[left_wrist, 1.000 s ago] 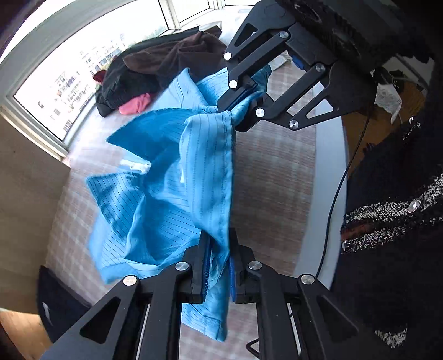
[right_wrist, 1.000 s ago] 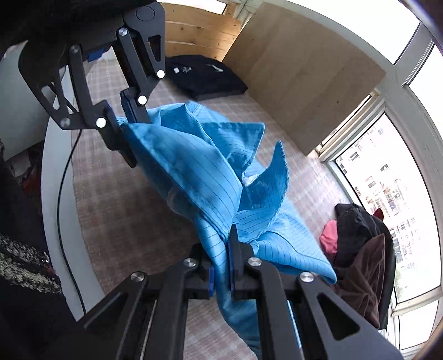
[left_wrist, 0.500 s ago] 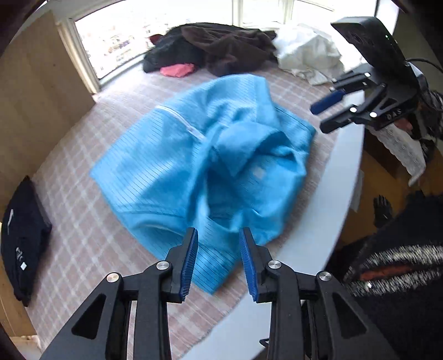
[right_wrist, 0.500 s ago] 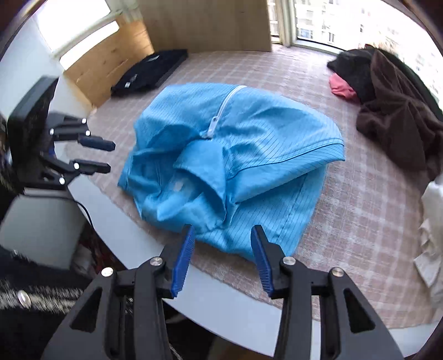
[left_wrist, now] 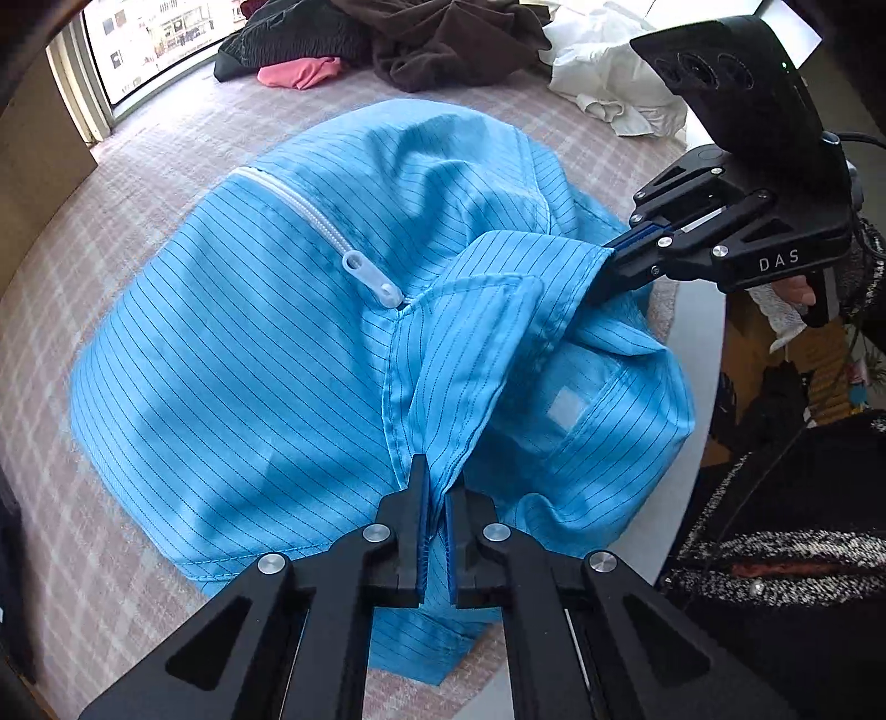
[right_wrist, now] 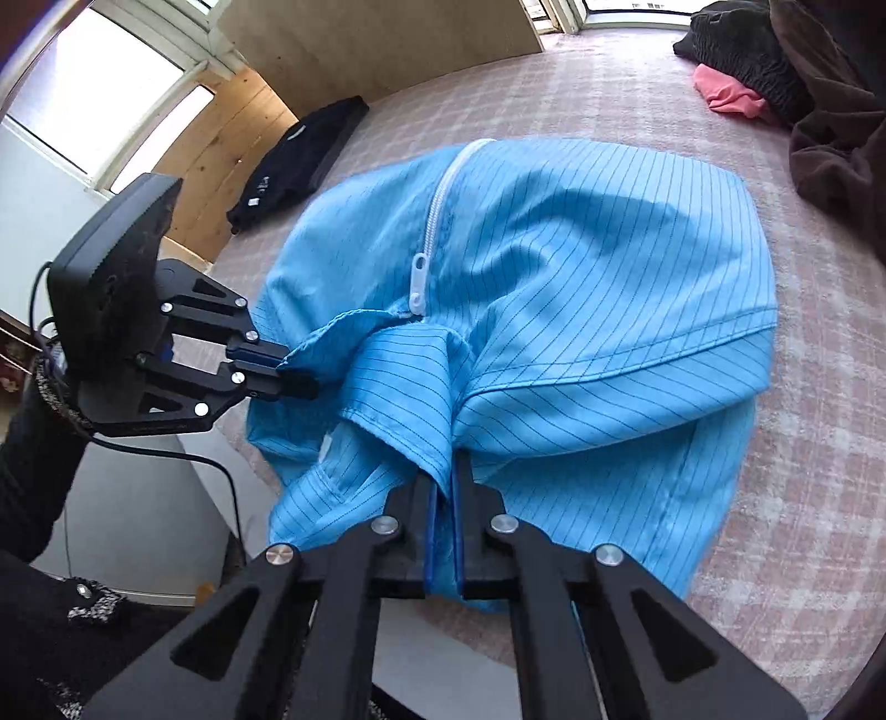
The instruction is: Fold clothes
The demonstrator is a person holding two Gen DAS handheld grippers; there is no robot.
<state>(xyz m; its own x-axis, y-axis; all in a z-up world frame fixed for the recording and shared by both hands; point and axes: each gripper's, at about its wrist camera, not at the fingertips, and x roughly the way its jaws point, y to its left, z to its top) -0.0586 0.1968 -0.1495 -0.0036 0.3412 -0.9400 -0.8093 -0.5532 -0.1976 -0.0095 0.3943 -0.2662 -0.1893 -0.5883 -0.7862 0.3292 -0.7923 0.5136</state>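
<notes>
Left claw: I see my 2 blue-padded fingers pressed together on a fold of the blue garment's collar edge, near the worktop's front rim. From the right wrist view the same claw pinches the cloth from the left side.

Right claw: clamped narrow on another bit of the collar flap, cloth running down between the pads. In the left wrist view I see it reaching in from the right, its tips biting the collar corner.

Collar between the claws: the striped flap is lifted a little off the rest of the garment and spans from 1 claw to the other.

Blue garment: light blue with thin dark stripes, lying in a rumpled mound on the worktop, which wears a pale pink checked cloth. Most of it rests on the cloth; its near edge lies just beside the white rim.

Zip: white, closed, running up the middle, with a translucent pull tab lying just beside the collar.

Label: a small white patch shows inside the neck opening.

Far side: a heap of dark, brown and pink clothes by the window, well apart from the garment, with white cloth beside it.

Left end: I see a folded black garment lying near the wooden panel.
</notes>
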